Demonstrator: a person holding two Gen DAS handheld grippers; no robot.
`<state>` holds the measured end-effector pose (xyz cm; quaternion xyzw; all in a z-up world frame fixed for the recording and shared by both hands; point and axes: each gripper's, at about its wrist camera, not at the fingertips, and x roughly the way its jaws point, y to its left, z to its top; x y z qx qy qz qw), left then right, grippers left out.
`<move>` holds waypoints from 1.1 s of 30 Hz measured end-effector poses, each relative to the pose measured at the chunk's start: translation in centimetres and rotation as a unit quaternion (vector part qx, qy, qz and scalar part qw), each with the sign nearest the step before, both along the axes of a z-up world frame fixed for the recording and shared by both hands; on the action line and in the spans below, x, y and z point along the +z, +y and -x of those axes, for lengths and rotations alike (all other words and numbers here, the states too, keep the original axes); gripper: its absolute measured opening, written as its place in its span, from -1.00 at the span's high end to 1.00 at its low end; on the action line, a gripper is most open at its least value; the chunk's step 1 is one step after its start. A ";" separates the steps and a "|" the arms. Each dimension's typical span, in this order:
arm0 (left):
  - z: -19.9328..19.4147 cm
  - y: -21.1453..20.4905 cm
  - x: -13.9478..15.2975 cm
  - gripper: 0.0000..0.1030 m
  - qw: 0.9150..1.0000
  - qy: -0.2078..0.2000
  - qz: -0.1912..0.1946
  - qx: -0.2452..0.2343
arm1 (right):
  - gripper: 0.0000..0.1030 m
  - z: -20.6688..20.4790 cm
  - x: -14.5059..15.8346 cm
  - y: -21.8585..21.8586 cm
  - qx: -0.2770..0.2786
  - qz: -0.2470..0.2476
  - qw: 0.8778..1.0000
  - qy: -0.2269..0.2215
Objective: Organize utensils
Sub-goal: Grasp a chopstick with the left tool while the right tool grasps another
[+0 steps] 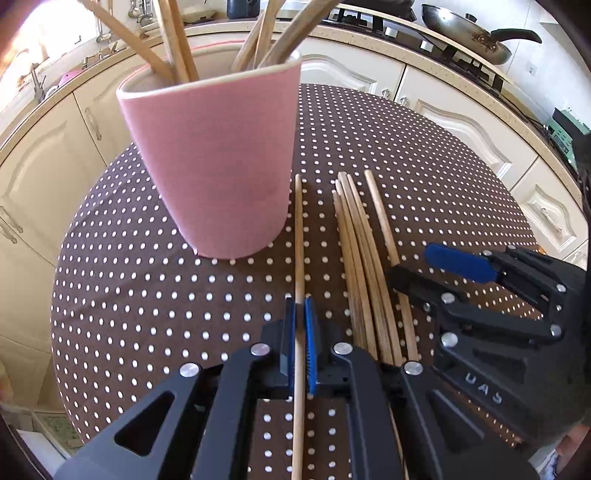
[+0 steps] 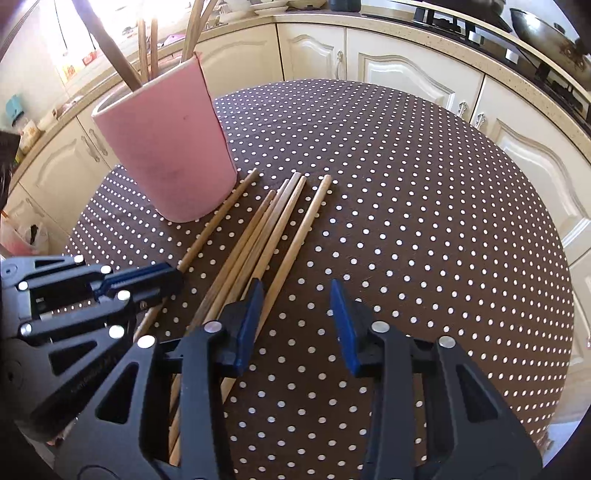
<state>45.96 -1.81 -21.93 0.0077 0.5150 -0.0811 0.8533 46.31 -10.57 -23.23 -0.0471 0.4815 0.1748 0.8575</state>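
Observation:
A pink cup (image 1: 218,162) stands on the dotted table and holds several wooden chopsticks (image 1: 177,40). It also shows in the right wrist view (image 2: 166,155). My left gripper (image 1: 300,325) is shut on a single chopstick (image 1: 299,236) that lies just right of the cup. It shows at the left of the right wrist view (image 2: 162,275). A loose bundle of several chopsticks (image 1: 360,254) lies on the cloth to its right, also in the right wrist view (image 2: 273,225). My right gripper (image 2: 297,291) is open and empty, its left finger over the bundle's right side; it also shows in the left wrist view (image 1: 424,266).
The round table has a brown cloth with white dots (image 2: 406,192). Cream kitchen cabinets (image 1: 454,96) curve around behind it. A frying pan (image 1: 469,33) sits on the stove at the back right.

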 end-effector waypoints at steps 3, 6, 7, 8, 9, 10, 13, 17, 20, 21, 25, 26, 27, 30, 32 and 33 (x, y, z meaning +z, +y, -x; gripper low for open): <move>-0.8 -0.4 0.0 0.88 1.000 0.001 -0.006 0.001 | 0.38 -0.3 0.0 0.1 0.013 0.015 1.000 0.006; -1.6 -1.0 0.0 0.86 1.000 -0.002 -0.013 0.002 | 0.45 -0.8 0.0 0.3 0.023 0.028 0.999 0.014; -1.8 -1.1 0.1 0.86 1.000 -0.002 -0.017 0.003 | 0.50 -0.9 0.1 0.2 0.025 0.033 0.999 0.015; -1.9 -1.3 0.1 0.86 1.000 -0.003 -0.021 0.004 | 0.55 -1.1 0.0 0.4 0.029 0.040 0.999 0.015; -2.1 -1.6 0.1 0.87 1.000 -0.003 -0.025 0.007 | 0.59 -0.9 0.1 0.6 0.032 0.042 0.998 0.015; -2.1 -1.8 0.1 0.88 1.000 -0.004 -0.030 0.009 | 0.72 -1.0 0.1 0.8 0.036 0.039 0.998 0.018; -2.2 -2.0 0.3 0.90 1.000 0.000 -0.018 0.011 | 0.81 -0.9 0.1 1.1 0.044 0.031 0.998 0.023; -1.2 -2.8 0.4 0.90 1.000 0.004 0.001 0.006 | 0.83 -0.3 0.1 0.8 0.053 0.018 0.998 0.030; -0.2 -3.1 0.5 0.90 1.000 0.007 0.017 0.005 | 0.83 0.4 0.1 0.4 0.062 -0.003 0.997 0.043; 0.1 -2.9 0.3 0.90 1.000 0.009 0.025 0.007 | 0.83 0.8 0.1 0.4 0.065 -0.005 0.997 0.045; 1.3 -3.0 0.4 0.90 0.998 0.018 0.053 0.009 | 0.83 2.2 0.2 0.5 0.084 -0.011 0.995 0.056; 1.6 -2.9 0.3 0.90 0.998 0.021 0.058 0.008 | 0.83 2.5 0.2 0.4 0.087 -0.014 0.994 0.058; 1.9 -2.8 0.2 0.90 0.998 0.024 0.065 0.008 | 0.83 3.0 0.2 0.3 0.090 -0.015 0.994 0.061; 2.8 -2.9 -0.1 0.90 0.997 0.031 0.072 0.003 | 0.83 4.8 0.0 0.4 0.104 -0.007 0.992 0.066; 3.7 -3.2 -0.1 0.90 0.997 0.033 0.073 -0.002 | 0.83 5.8 -0.1 0.1 0.111 -0.003 0.991 0.069; 4.1 -3.1 -0.2 0.90 0.997 0.035 0.075 -0.005 | 0.83 6.2 -0.1 -0.1 0.113 -0.001 0.991 0.071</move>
